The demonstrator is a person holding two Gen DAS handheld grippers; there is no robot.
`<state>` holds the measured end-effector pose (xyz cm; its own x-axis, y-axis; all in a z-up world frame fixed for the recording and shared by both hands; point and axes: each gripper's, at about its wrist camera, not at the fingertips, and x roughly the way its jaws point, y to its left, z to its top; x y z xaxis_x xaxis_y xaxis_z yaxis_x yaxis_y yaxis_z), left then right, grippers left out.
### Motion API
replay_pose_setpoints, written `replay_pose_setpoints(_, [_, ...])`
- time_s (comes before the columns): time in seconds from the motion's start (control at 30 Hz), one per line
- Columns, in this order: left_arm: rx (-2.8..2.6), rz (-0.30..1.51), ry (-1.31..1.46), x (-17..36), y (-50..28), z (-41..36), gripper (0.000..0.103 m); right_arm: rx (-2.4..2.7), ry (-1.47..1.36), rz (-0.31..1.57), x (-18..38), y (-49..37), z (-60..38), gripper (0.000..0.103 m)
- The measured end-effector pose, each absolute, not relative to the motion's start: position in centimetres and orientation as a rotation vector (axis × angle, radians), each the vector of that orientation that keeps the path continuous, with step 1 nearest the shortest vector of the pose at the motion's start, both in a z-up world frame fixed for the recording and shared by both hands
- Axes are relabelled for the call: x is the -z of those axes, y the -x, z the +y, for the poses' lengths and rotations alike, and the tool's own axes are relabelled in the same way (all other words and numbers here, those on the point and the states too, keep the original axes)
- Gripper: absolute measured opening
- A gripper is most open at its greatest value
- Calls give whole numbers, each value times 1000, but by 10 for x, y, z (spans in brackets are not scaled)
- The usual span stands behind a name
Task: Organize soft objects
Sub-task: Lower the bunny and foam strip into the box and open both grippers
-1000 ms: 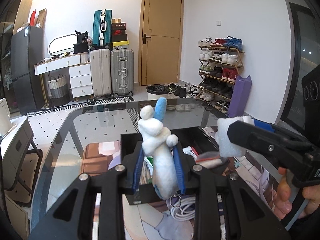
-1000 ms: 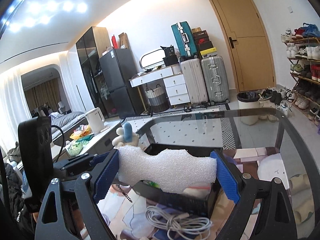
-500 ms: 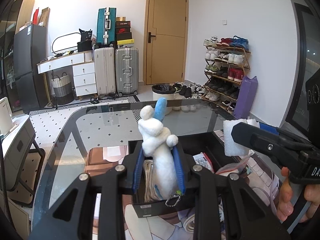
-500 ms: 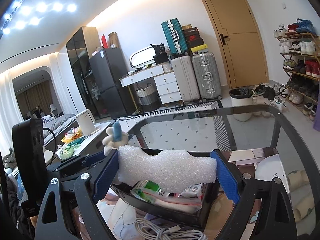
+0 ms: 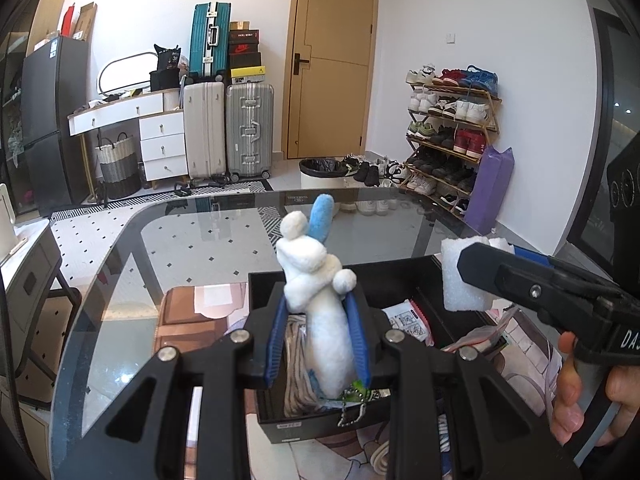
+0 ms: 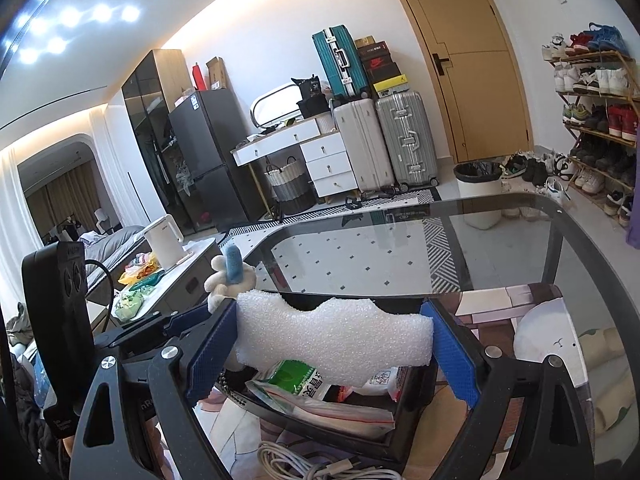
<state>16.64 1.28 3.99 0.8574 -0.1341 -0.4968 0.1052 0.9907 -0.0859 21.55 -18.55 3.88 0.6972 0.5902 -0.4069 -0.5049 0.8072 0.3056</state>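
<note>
- The left gripper (image 5: 318,340) was clamped on a white plush rabbit with one blue ear (image 5: 320,292), blue pads pressing its body from both sides, head and ears standing upright ahead of the fingers.
- The right gripper (image 6: 334,344) was clamped on a white foam block with a wavy top edge (image 6: 332,344), held endwise between its blue pads and spanning the whole gap.
- Both soft things hung above a black open-topped storage box (image 5: 332,276) that sat on the dark glass table (image 5: 192,240), just ahead of and below each gripper.
- The rabbit was squeezed low on its body, so in my judgement it could tip forward or twist out if the grip eased early, landing on the table rather than in the box.
- The foam was pinched only at its two ends; it looked light and springy, and could bow or pop free, or bounce off the plastic packets (image 6: 320,396) already lying in the box.
- The two grippers were near each other over the same box, so a crossing move risked a knock.
- A small metal chain (image 5: 352,408) dangled below the rabbit and could snag the box rim.
- The box floor, its dividers and free space were mostly hidden behind the grippers and their loads.
- Print on the packets was too small to read; the white cable (image 6: 304,464) below the right gripper was cut off by the frame.
</note>
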Motion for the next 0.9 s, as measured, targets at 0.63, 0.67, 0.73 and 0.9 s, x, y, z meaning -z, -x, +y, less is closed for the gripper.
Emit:
replay_pose_setpoints(0.63, [153, 593, 46, -26, -171, 3, 61, -590, -173, 538, -34, -214, -205, 102])
replay_pose_setpoints(0.67, [155, 593, 44, -26, -170, 3, 62, -586, -172, 539, -35, -211, -208, 102])
replay_pose_setpoints(0.73, [142, 598, 29, -27, -166, 2, 76, -580, -169, 545, -35, -207, -213, 102])
replay_pose_setpoints(0.9, [115, 577, 26, -31, -150, 4, 103, -581, -169, 580, -31, -197, -224, 102])
